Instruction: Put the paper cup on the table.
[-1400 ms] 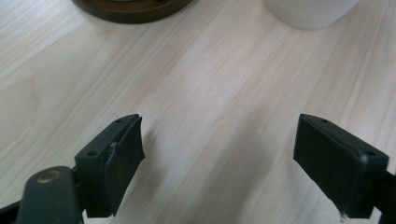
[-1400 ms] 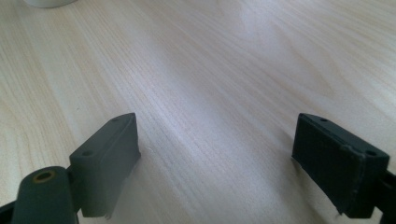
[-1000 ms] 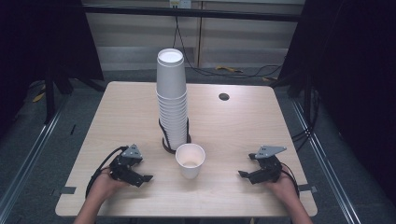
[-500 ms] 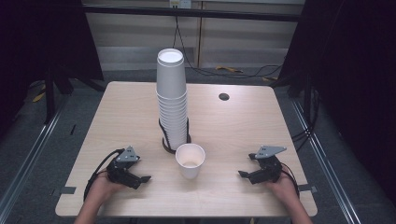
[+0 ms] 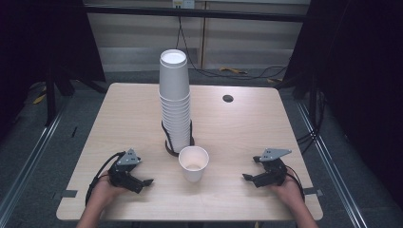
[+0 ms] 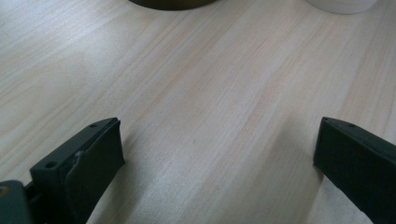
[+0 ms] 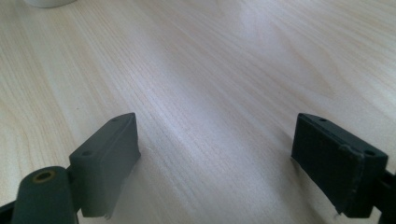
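Note:
A tall stack of white paper cups (image 5: pixel 174 99) rises from a dark round holder (image 5: pixel 171 148) at the table's middle. Just in front of it one white cup (image 5: pixel 193 163) stands upright on its own. My left gripper (image 5: pixel 145 182) rests low on the table to the left of that cup, jaws wide apart and empty; its fingertips (image 6: pixel 100 149) frame bare wood, with the holder's edge (image 6: pixel 170 3) and the cup's base (image 6: pixel 341 4) at the top. My right gripper (image 5: pixel 247 176) lies to the cup's right, open and empty too, fingertips (image 7: pixel 109 149) over bare wood.
The light wooden table (image 5: pixel 119 114) has a round cable hole (image 5: pixel 227 98) at its back right. Cables trail from both grippers toward the front edge. Dark curtains and metal rails flank the table.
The left gripper has shifted slightly back toward the front edge. The right gripper and the cups stay where they were.

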### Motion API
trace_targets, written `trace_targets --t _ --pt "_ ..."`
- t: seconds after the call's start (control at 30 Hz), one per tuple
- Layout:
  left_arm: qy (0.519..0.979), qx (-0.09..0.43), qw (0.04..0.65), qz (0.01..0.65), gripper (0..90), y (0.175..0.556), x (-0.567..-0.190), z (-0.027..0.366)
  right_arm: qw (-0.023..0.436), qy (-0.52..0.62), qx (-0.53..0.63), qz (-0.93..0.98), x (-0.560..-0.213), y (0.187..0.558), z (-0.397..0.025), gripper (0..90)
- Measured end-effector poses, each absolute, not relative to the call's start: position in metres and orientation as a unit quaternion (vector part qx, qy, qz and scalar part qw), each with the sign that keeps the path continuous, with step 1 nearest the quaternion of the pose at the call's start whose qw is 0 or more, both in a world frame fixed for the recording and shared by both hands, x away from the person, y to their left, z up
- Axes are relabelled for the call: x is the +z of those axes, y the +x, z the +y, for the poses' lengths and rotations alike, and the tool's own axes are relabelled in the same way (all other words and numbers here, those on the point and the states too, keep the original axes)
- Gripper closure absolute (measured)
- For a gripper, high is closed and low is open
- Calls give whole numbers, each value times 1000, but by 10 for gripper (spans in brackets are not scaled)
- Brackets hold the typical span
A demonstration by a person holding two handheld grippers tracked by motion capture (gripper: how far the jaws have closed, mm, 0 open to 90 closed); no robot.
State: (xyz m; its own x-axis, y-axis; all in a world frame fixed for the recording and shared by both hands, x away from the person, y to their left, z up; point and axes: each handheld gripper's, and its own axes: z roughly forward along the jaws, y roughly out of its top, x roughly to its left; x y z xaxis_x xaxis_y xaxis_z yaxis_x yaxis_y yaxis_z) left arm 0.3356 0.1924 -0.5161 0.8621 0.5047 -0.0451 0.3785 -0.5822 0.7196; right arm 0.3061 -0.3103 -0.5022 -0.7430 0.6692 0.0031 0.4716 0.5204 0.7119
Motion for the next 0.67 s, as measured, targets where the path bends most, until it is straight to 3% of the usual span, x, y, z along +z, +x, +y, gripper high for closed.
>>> trace_targets --t 0.67 --pt "880 97 378 272 0 335 -516 192 138 332 360 861 -502 306 -310 145"
